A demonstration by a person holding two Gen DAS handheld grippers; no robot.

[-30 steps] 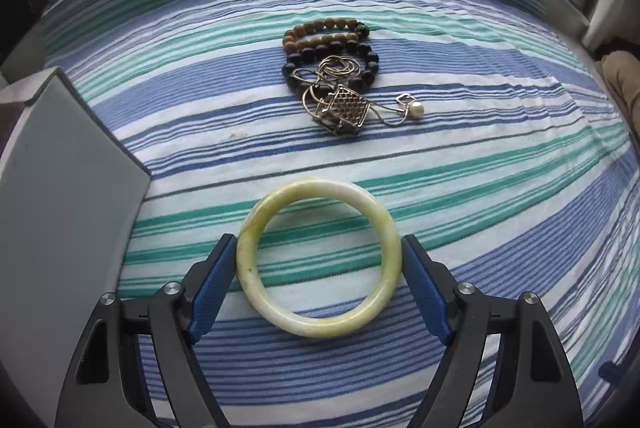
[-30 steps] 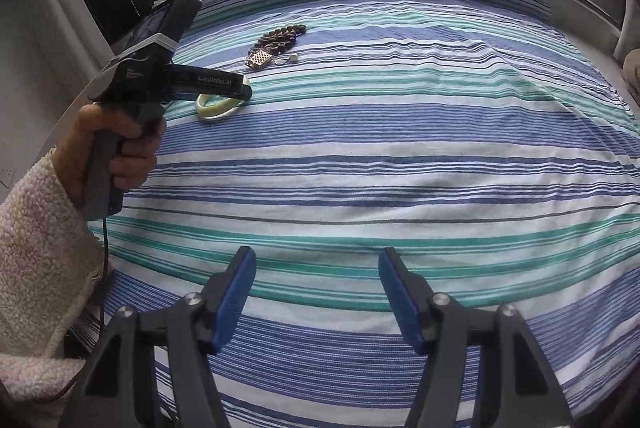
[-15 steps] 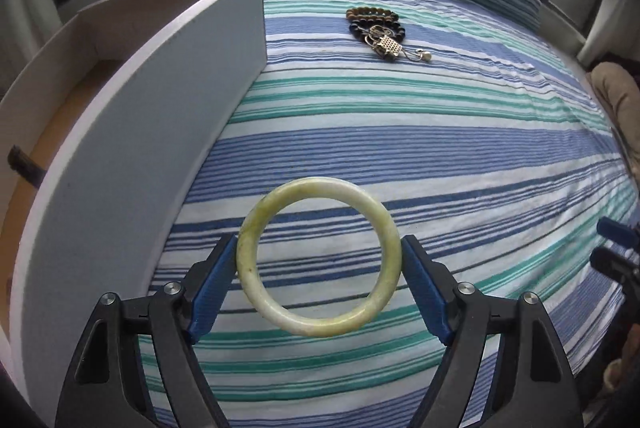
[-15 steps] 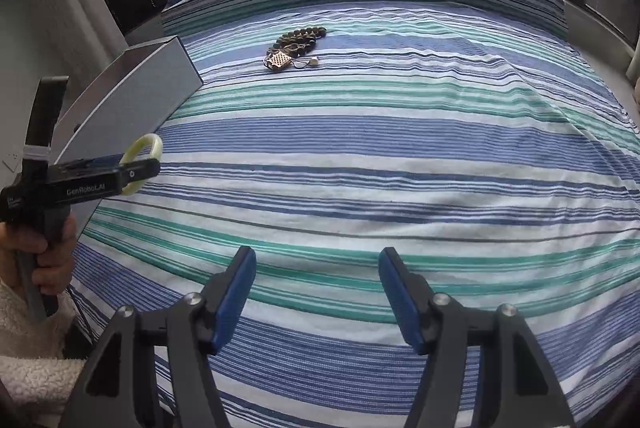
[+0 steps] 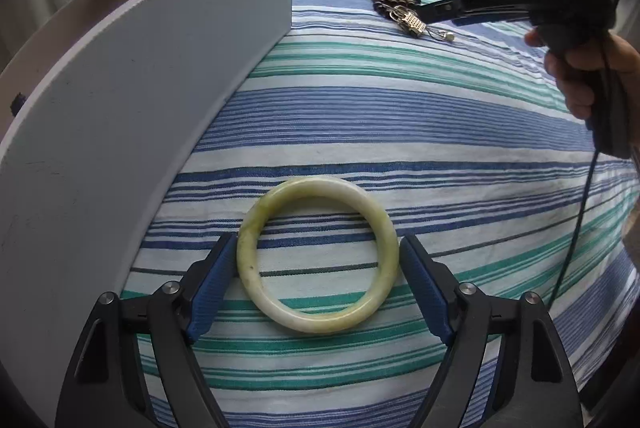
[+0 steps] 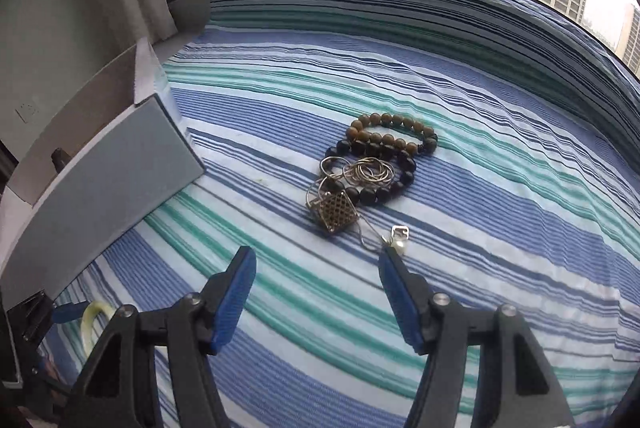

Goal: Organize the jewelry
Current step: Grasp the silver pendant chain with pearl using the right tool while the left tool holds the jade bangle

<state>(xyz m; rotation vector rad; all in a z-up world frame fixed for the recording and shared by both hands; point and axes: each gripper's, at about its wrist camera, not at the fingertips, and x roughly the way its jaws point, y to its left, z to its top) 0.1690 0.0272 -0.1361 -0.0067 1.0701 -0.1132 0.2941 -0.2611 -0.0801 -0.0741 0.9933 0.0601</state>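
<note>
Tongs, left (image 5: 318, 268): closed on the jade bangle (image 5: 318, 256) – both blue pads sit against its outer rim, and it hangs above the striped bed sheet (image 5: 400, 115).
Tongs, right (image 6: 316, 292): jaws apart with nothing between them, aimed at the jewelry pile.
Box: the grey box (image 5: 140, 87) stands just beside the left tongs, its open top facing away from that camera.
Done: 1 piece lifted off the bed; none is seen inside the box yet.
Left: the bangle still needs placing, then the brown bead bracelet (image 6: 394, 127), dark bead bracelet (image 6: 376, 183), thin silver rings (image 6: 368, 173), lattice pendant (image 6: 336, 214) and pearl clasp (image 6: 398, 242).
Hidden: most of the box's inside – only a dark shape shows there in the right view; the tangled chain cannot be traced.
Cut off: in the right view, only a sliver of the bangle shows at the lower left.
</note>
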